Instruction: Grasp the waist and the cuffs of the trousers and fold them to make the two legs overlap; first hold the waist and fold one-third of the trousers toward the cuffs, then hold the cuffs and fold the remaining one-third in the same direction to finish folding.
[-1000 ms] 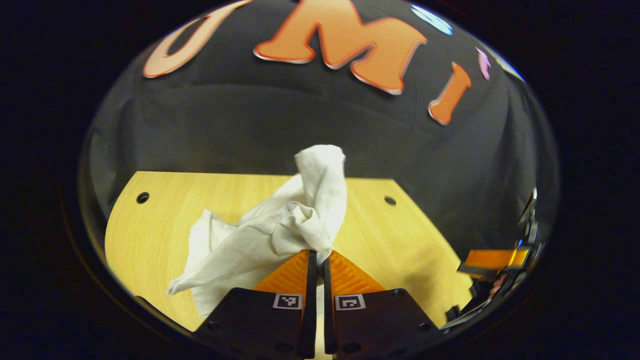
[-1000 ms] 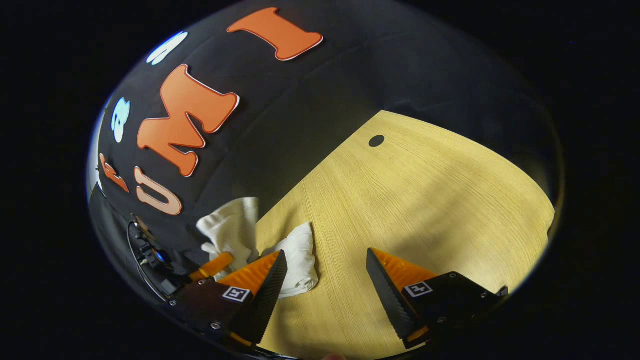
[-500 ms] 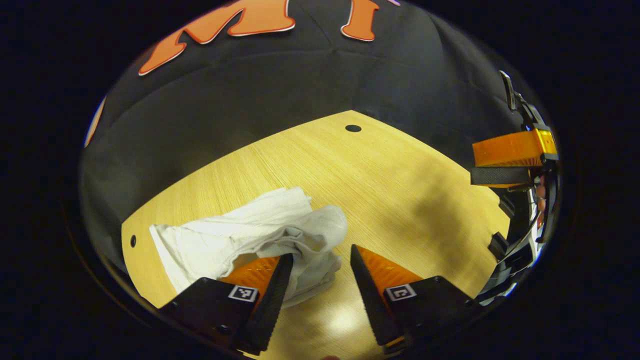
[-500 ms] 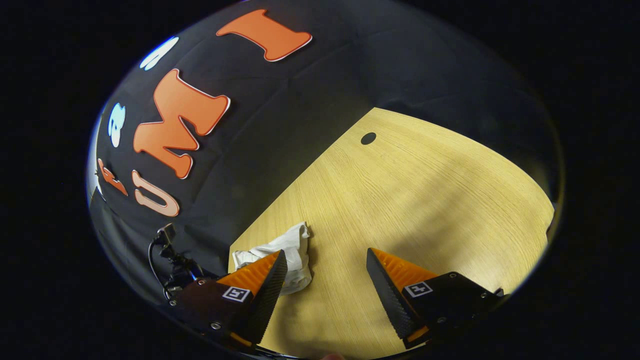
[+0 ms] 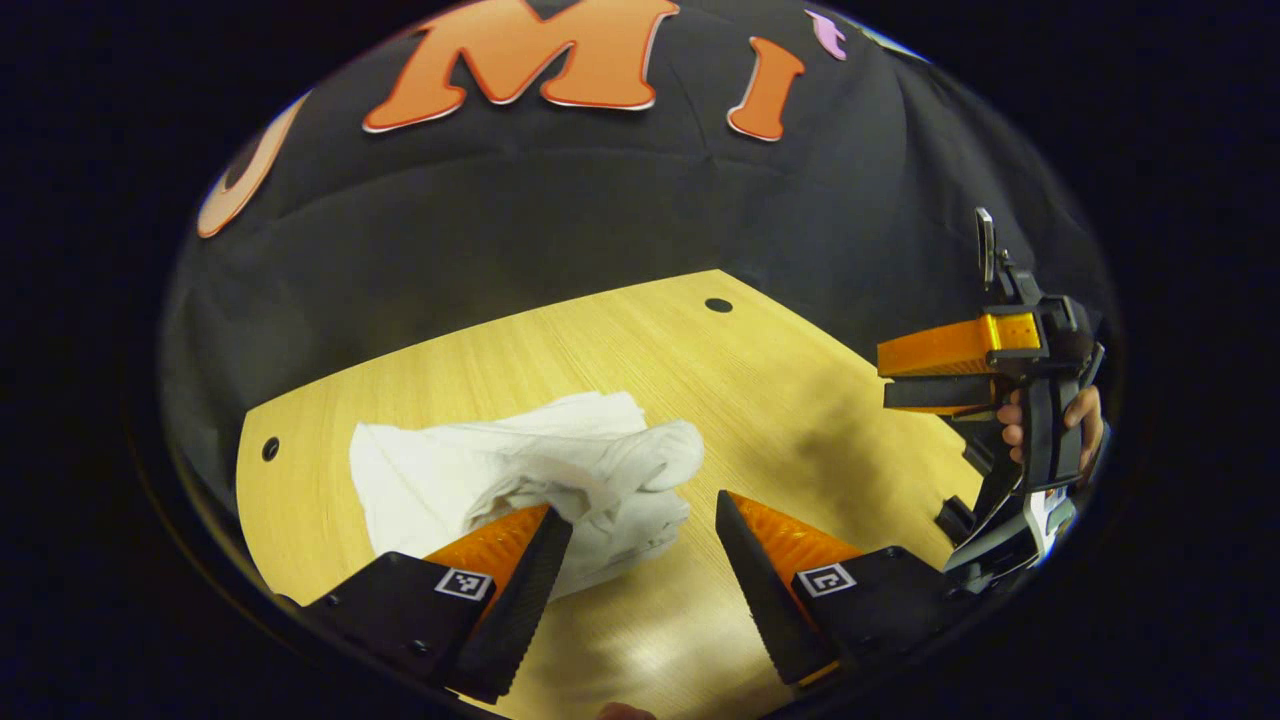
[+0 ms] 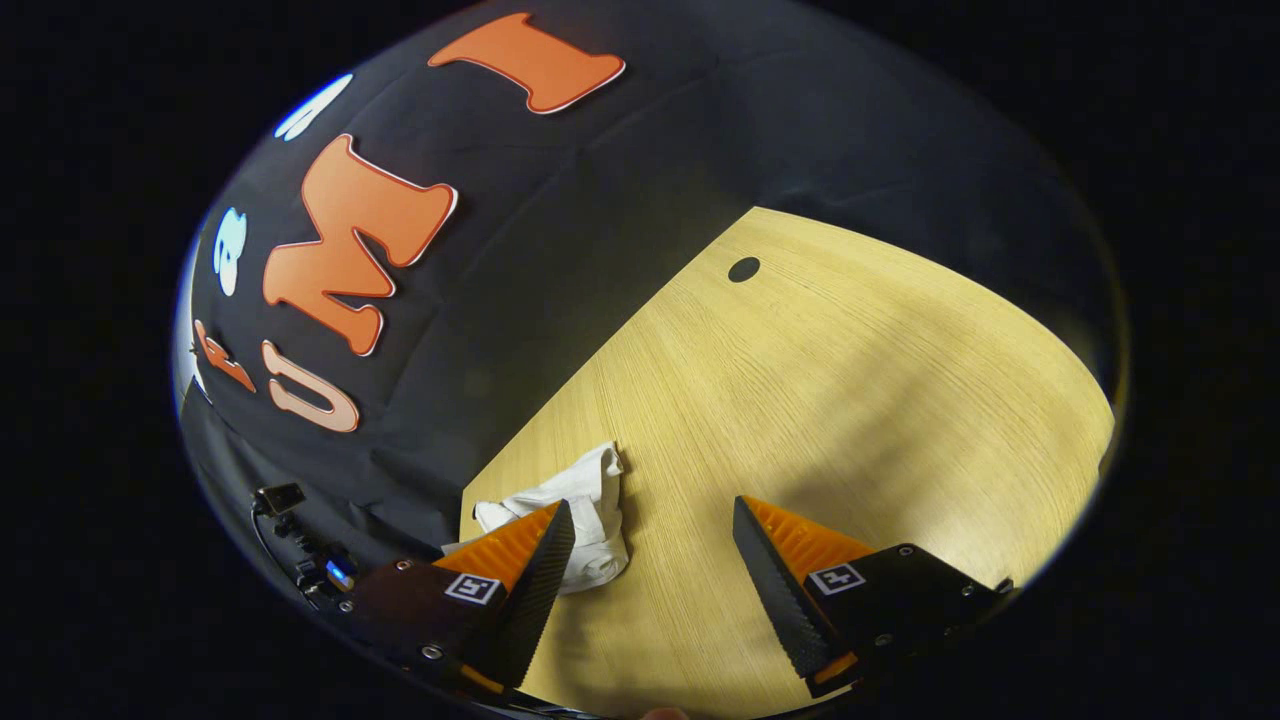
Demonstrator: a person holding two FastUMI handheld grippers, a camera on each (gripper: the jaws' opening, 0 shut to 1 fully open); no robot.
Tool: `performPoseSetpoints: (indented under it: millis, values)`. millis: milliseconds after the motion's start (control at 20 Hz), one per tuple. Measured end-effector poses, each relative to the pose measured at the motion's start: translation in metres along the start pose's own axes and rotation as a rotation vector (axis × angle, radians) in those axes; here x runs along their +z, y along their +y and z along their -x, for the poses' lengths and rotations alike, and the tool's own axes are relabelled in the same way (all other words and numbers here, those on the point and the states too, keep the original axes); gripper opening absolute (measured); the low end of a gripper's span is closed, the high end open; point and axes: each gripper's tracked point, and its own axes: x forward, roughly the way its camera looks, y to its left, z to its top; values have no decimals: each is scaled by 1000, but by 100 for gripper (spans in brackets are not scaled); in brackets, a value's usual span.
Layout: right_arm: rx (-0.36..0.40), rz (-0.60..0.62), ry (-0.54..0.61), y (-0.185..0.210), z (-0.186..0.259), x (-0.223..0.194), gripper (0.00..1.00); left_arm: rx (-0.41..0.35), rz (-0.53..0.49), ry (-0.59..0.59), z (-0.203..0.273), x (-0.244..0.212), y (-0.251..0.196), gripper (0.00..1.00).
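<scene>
The white trousers (image 5: 520, 470) lie in a crumpled heap on the wooden table (image 5: 800, 400), just ahead of and to the left of my left gripper (image 5: 640, 520), which is open with nothing between its fingers. In the left gripper view the right gripper (image 5: 885, 378) hangs above the table's right side, held by a hand (image 5: 1085, 415). In the right gripper view my right gripper (image 6: 650, 520) is open over bare wood, with the trousers (image 6: 590, 510) bunched beside its left finger near the table's edge.
Small round holes mark the tabletop (image 5: 718, 304) (image 5: 270, 448) (image 6: 743, 268). The black cloth wall rises right behind the table's far edge. Bare wood stretches to the right of the trousers.
My left gripper opened and let go of the trousers, which dropped from a raised bunch into a heap on the table. The right gripper stayed open and hardly moved.
</scene>
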Motion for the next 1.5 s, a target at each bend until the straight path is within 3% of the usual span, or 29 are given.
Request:
performPoseSetpoints:
  millis: [350,550,600,650,700,750,1050,1200,1250,1300,1350,1500]
  values:
    - [17,29,22,16,-6,-8,96,109,254,-59,30,-16,60,90]
    - [12,45,34,17,-7,-12,96,151,427,-37,8,-36,91,100]
    - [5,48,36,15,-6,-13,96,166,450,-29,6,-42,102,95]
    - [3,52,37,15,-6,-14,96,171,471,-32,-1,-45,108,100]
    - [-4,56,40,13,-6,-14,96,163,493,-30,-6,-48,110,96]
    - [-11,60,42,10,-6,-14,96,160,502,-30,-11,-51,111,100]
    - [-36,73,49,3,-13,-13,96,170,491,-11,-43,-66,118,92]
    - [-29,71,46,4,-18,-10,96,179,467,-27,-53,-65,121,68]
    - [-27,71,46,4,-18,-10,96,192,470,-26,-54,-65,123,45]
    - [-25,70,42,4,-18,-9,96,212,479,-29,-53,-65,127,35]
    - [-22,70,38,3,-16,-8,96,207,494,-40,-53,-62,123,10]
    - [-23,59,27,1,-9,-4,96,176,459,-89,-44,-39,113,5]
